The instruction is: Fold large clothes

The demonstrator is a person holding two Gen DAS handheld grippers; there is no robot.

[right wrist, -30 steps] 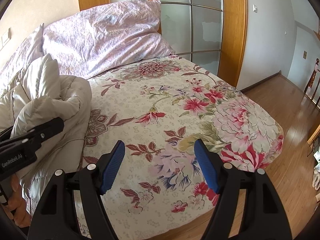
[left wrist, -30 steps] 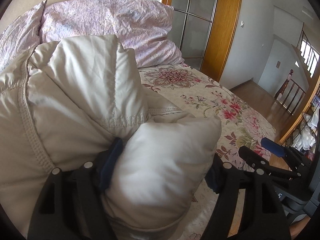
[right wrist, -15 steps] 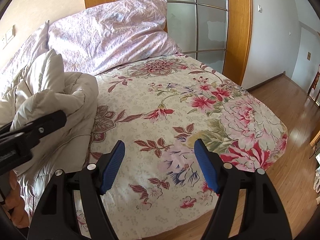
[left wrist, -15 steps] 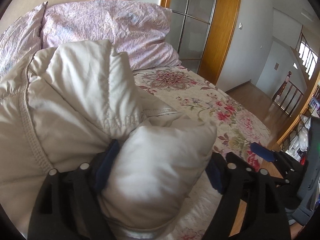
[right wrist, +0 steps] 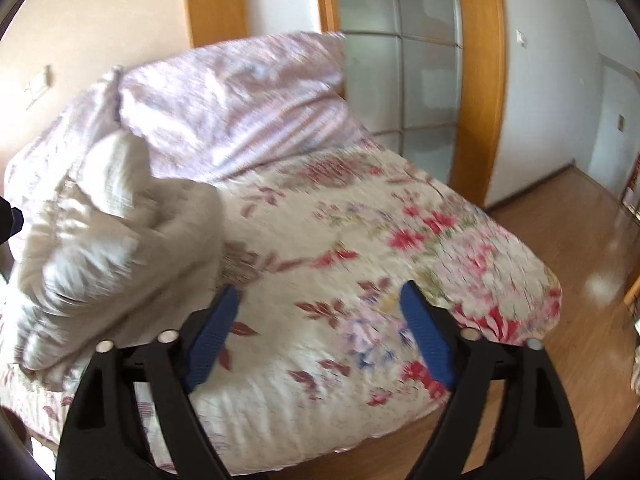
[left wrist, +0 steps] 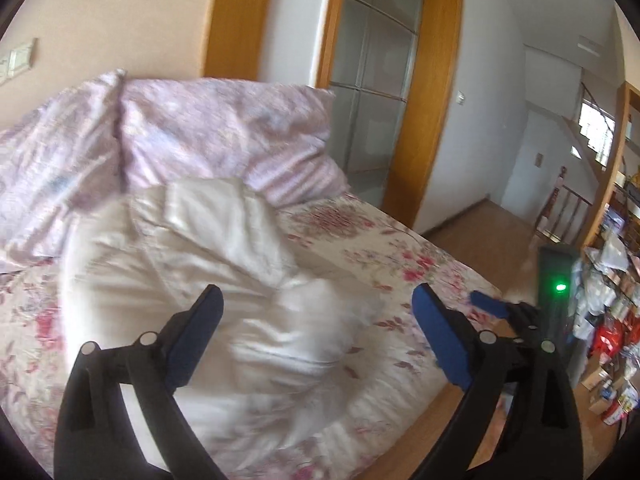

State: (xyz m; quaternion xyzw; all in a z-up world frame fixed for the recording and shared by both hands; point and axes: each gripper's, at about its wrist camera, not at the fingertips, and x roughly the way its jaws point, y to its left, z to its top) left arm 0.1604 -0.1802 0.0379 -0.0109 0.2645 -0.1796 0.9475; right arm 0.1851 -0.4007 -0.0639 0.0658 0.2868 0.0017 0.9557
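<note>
left wrist view: left gripper (left wrist: 316,306) with black arms and blue pads, jaws wide and just been opening, nothing pinched; puffy cream padded jacket (left wrist: 224,280) lies bunched on the floral-print bed cover (left wrist: 400,256) below, blurred. right wrist view: right gripper (right wrist: 318,306) spread wide, just been opening, empty over the cover; jacket heaped at left near lilac pillows (right wrist: 240,100).
</note>
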